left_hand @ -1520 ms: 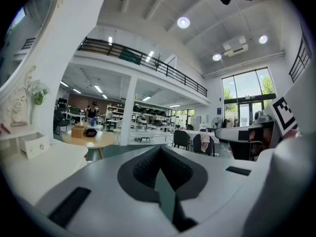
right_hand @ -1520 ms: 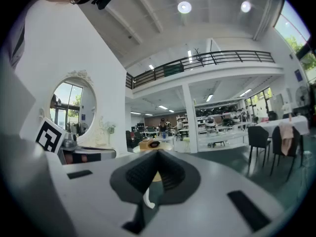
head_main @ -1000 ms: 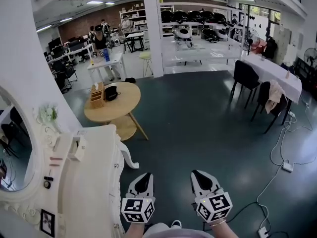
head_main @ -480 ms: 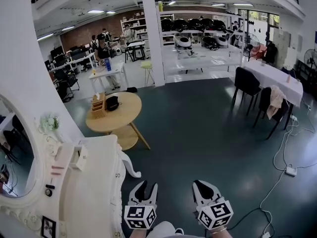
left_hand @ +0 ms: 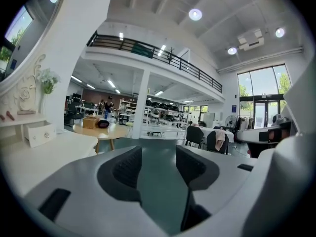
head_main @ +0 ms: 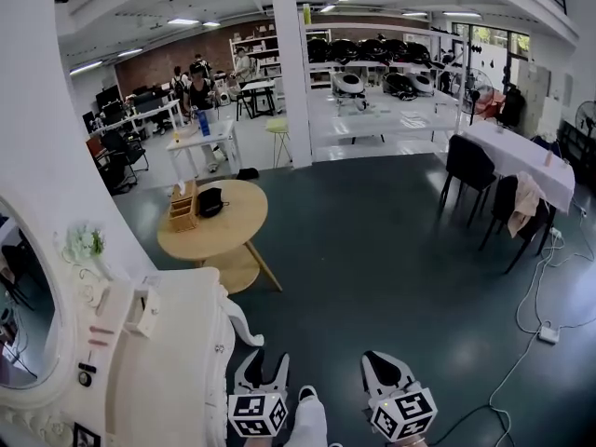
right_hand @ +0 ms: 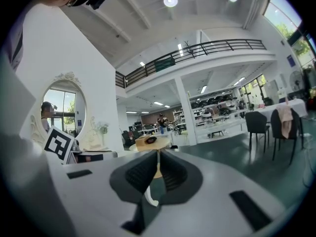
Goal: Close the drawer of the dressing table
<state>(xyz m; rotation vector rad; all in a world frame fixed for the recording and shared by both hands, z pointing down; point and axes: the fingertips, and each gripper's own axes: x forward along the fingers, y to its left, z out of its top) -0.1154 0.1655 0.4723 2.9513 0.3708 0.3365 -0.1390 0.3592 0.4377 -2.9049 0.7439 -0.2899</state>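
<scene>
The white dressing table (head_main: 177, 343) stands at the lower left with its oval mirror (head_main: 28, 305) and a small drawer box (head_main: 142, 307) on top; I can see no open drawer front. My left gripper (head_main: 263, 363) hangs beside the table's front edge. Its jaws have just been opening and nothing is between them. In the left gripper view the left gripper (left_hand: 158, 163) looks past the tabletop (left_hand: 44, 152) and the small drawer (left_hand: 40, 134). My right gripper (head_main: 385, 366) is shut and empty over the floor; the right gripper (right_hand: 157, 171) shows closed pads.
A round wooden table (head_main: 219, 222) with a box stands beyond the dressing table. A white pillar (head_main: 291, 73) rises behind it. Black chairs (head_main: 466, 166) and a clothed table (head_main: 521, 152) are at the right. Cables (head_main: 545, 329) lie on the dark floor. A white shoe (head_main: 307, 422) shows between the grippers.
Both grippers have sunk toward the bottom of the head view. The left jaws went from shut to open. The right jaws stayed shut.
</scene>
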